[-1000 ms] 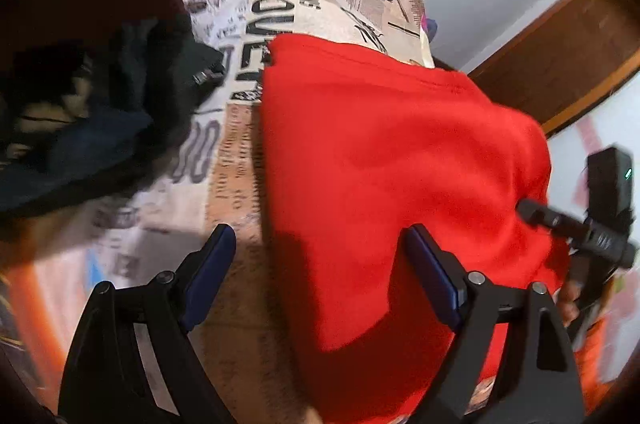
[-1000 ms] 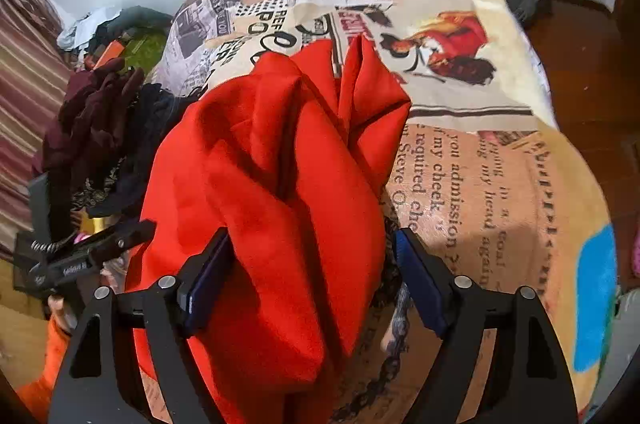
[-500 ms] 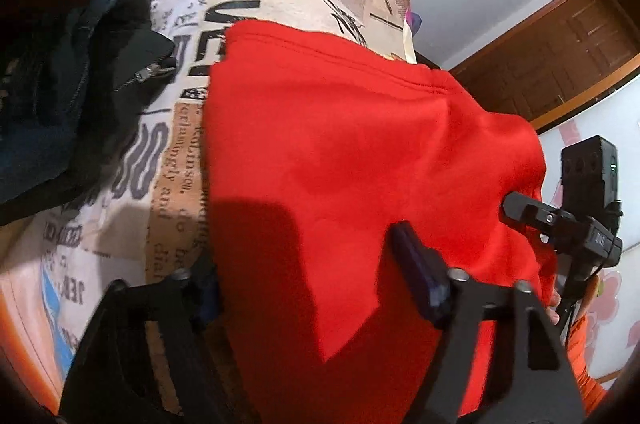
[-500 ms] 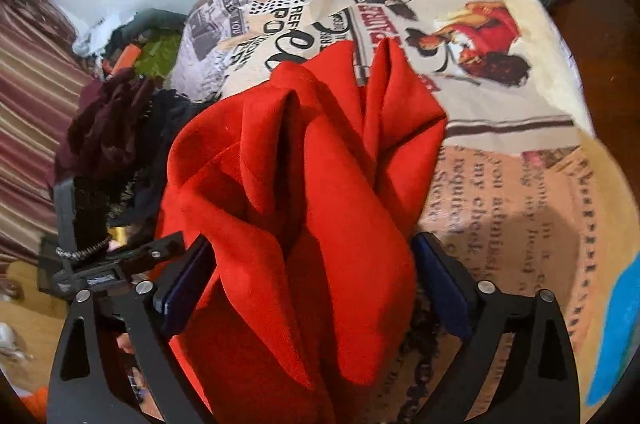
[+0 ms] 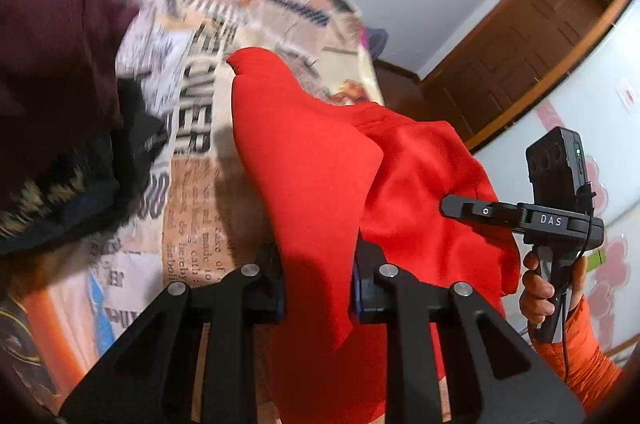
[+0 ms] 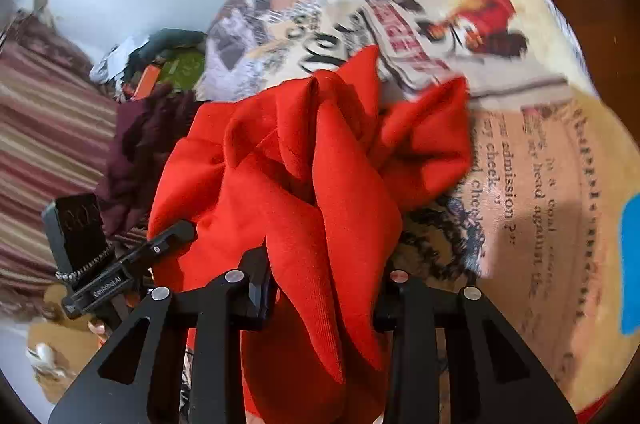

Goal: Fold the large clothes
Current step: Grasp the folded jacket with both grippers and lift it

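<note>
Left claw: jaws drawn close, clamped on a fold of the red garment.
Right claw: jaws narrowed, clamped on a bunched edge of the garment.
Garment: crumpled, hanging between both claws, far end resting on the newsprint-patterned bed.
Dark clothes: piled beside it on the bed.

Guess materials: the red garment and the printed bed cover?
Red garment: soft matte knit, probably fleece or cotton jersey; fine ribbed weave shows near the fingers and it falls in thick, rounded folds, no sheen. Printed bed cover: looks like smooth woven or plush fabric with a newspaper-style print; blur hides the weave, so uncertain.
</note>
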